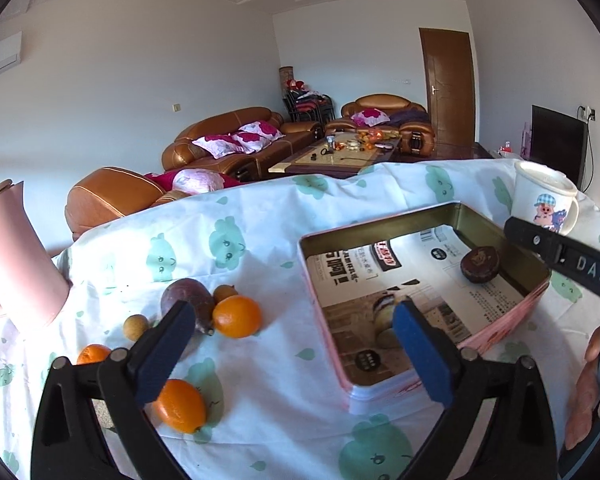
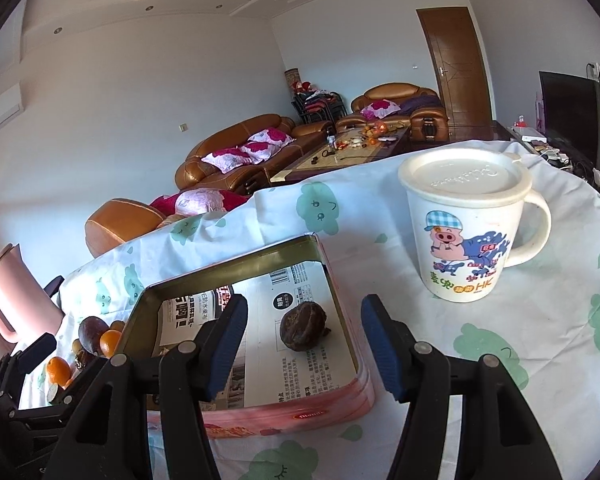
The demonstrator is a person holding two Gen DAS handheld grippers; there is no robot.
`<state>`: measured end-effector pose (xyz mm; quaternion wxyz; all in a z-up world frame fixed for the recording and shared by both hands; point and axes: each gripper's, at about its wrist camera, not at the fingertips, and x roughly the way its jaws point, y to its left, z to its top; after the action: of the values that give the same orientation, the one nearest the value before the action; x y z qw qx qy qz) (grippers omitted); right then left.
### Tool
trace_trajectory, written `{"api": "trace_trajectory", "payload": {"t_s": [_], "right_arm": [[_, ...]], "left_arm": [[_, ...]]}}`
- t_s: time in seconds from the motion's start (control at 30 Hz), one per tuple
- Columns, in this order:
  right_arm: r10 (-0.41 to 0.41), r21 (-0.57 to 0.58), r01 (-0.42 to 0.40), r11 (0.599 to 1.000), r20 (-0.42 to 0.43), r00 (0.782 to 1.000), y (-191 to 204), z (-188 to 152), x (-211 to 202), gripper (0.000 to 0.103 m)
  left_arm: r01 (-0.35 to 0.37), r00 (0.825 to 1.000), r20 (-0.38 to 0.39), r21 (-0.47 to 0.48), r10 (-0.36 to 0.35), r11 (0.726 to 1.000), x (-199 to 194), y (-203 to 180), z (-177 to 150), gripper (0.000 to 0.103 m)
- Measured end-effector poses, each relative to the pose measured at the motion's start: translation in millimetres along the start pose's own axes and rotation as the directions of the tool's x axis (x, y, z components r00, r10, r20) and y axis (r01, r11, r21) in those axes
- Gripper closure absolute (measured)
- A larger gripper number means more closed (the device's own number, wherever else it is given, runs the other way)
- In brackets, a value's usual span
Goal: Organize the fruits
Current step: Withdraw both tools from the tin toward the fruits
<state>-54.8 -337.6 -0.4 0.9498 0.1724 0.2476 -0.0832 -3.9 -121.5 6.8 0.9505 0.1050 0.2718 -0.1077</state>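
From the left wrist view, the left gripper [image 1: 292,344] hangs over the tablecloth [image 1: 260,240] with its jaws spread wide and nothing between them. The loose fruit lies to its left and slightly ahead: a dark purple passion fruit [image 1: 186,300] just beyond the left fingertip, a bright orange [image 1: 237,316] touching its right side, a small tan longan [image 1: 225,293] behind that, another longan [image 1: 136,327] further left, a partly hidden orange [image 1: 93,354] near the gripper's frame, and a near orange [image 1: 180,405] tucked under the left finger. The open tin [image 1: 380,390] sits to the right, its near corner just by the right fingertip. One dark, wrinkled fruit [image 1: 480,264] already rests at the tin's far right. The fruit pile is clearly the left hand's reach; I judge the next pick needs a swing left, not forward. The round fruits offer no long axis to line up with.

From the right wrist view, the right gripper [image 2: 304,344] is partly open and empty, straddling the tin's right wall [image 2: 340,320]. The dark fruit [image 2: 300,330] lies in the tin between the fingers' lines but ahead of the pads, untouched; it looks dull brown and shrivelled. The remaining fruit cluster [image 2: 100,336] shows far left, beyond the tin, well apart from this hand. A lidded cartoon mug [image 2: 466,232] stands ahead to the right, clear of the tin.
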Motion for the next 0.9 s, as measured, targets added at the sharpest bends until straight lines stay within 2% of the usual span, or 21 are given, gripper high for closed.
{"api": "trace_trajectory", "payload": {"t_s": [0.13, 0.3, 0.43, 0.67, 0.9], "right_arm": [[-0.023, -0.002, 0.023, 1.0, 0.024, 0.999, 5, -3, -7, 0.042], [-0.055, -0.026, 0.057, 0.998, 0.074, 0.996, 17, -10, -22, 0.042], [-0.023, -0.011, 0.024, 1.0, 0.08, 0.997, 28, -18, -30, 0.042], [0.035, -0.077, -0.031, 0.997, 0.058, 0.998, 67, -35, -38, 0.042], [0.111, -0.12, -0.112, 0.986, -0.013, 0.994, 108, -54, -33, 0.042]], "left_arm": [[-0.015, 1.0, -0.013, -0.004, 0.015, 1.0, 0, 11, -7, 0.002], [-0.024, 0.999, -0.022, -0.055, 0.023, 0.998, -5, 31, -13, 0.002], [-0.041, 0.998, -0.044, -0.058, 0.039, 0.997, -4, 42, -17, 0.002], [-0.056, 0.997, -0.056, -0.07, 0.052, 0.996, -6, 64, -23, 0.002], [-0.07, 0.996, -0.066, -0.08, 0.065, 0.994, -8, 86, -29, 0.002]]}}
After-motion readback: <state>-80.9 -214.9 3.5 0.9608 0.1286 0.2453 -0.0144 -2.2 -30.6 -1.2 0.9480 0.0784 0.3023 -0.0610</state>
